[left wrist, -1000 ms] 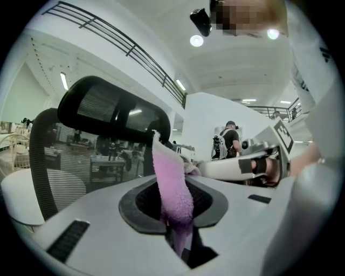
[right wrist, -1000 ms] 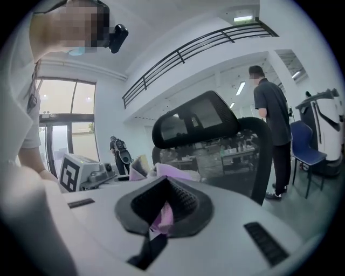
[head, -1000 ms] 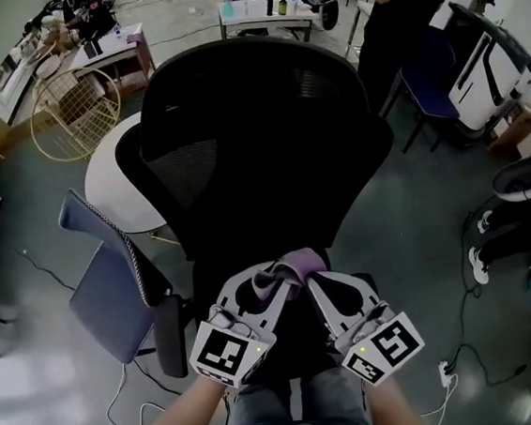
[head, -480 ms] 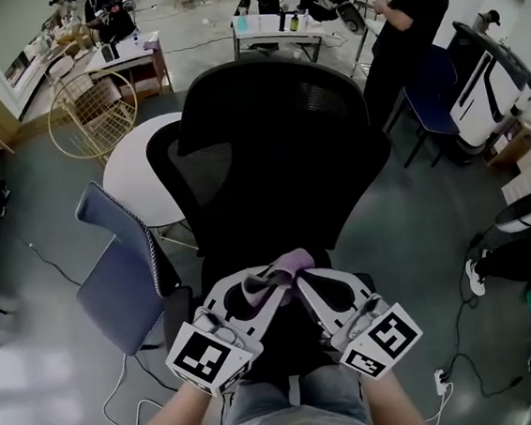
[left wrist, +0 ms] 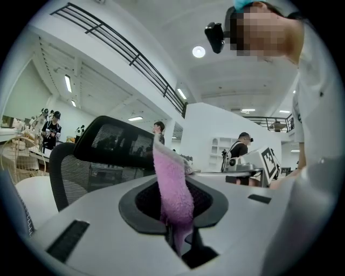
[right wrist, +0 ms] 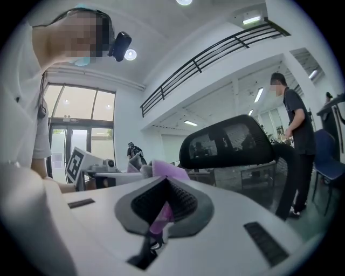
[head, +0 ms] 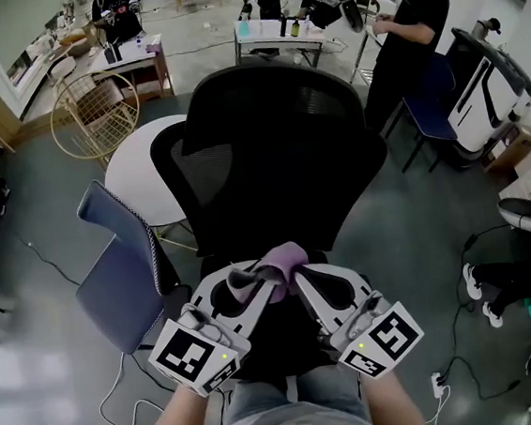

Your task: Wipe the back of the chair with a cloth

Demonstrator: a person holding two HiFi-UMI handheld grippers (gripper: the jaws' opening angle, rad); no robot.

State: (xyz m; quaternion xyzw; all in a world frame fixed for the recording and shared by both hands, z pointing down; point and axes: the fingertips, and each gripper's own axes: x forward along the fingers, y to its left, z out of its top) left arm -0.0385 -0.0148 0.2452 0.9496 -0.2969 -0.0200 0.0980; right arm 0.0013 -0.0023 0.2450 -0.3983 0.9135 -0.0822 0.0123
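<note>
Cloth (head: 278,262), pink-purple and fluffy, is the nearest thing of note: it is bunched between the two grippers just above the person's lap, well short of the surface it is meant to wipe. The left gripper (head: 257,288) has its jaws closed on one end, with a strip of the fabric running up from between the pads in the left gripper view (left wrist: 172,188). The right gripper (head: 303,280) is likewise clamped on the other end, where a pinched fold shows low between its pads in the right gripper view (right wrist: 161,214). The material looks light, soft and limp, so it will likely sag or fold wherever it is unsupported and should drag rather than slide on mesh. Holding it by two opposite ends, as now, seems the sensible grip, since pulling them apart would stretch a flat band to press against the chair. Just beyond the grippers rises the chair back (head: 279,158), black mesh with a curved headrest on top, upright and not touched by the cloth. To its left stand a blue-grey chair (head: 116,270) and a round white table (head: 134,169). Farther off are desks (head: 275,31) and a standing person (head: 412,31) in dark clothes.
</note>
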